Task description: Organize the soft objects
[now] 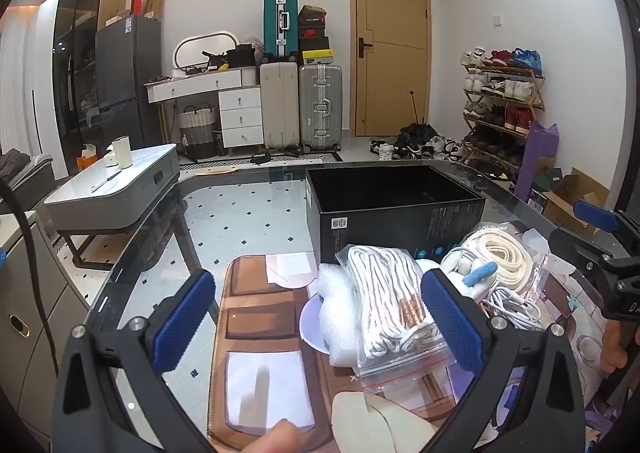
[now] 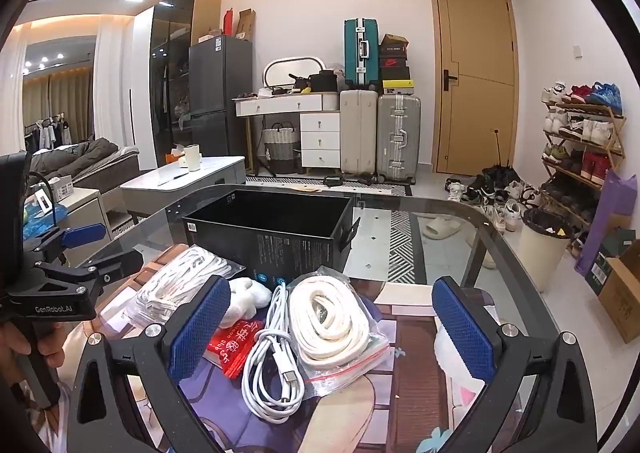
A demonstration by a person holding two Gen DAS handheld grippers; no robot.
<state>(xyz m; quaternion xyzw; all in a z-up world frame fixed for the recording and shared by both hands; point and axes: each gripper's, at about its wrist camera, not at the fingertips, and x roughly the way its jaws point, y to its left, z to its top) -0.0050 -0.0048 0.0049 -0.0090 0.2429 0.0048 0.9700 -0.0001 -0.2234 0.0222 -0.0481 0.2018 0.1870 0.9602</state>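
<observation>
Two rope bags (image 2: 332, 317), one cable (image 2: 272, 365)

The black box (image 2: 276, 229) hides its inside from both views. A red packet (image 2: 236, 345) sits half behind the right gripper's fingers (image 2: 200, 329), print unreadable. The printed mat (image 1: 260, 317) runs off the frame's bottom edge.

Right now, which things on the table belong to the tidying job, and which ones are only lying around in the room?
For the job:
bag of white cords
bag with cream strap
white cable
red packet
bubble wrap
black box, open

Lying about:
suitcases
shoe rack
bin
white mug
</observation>
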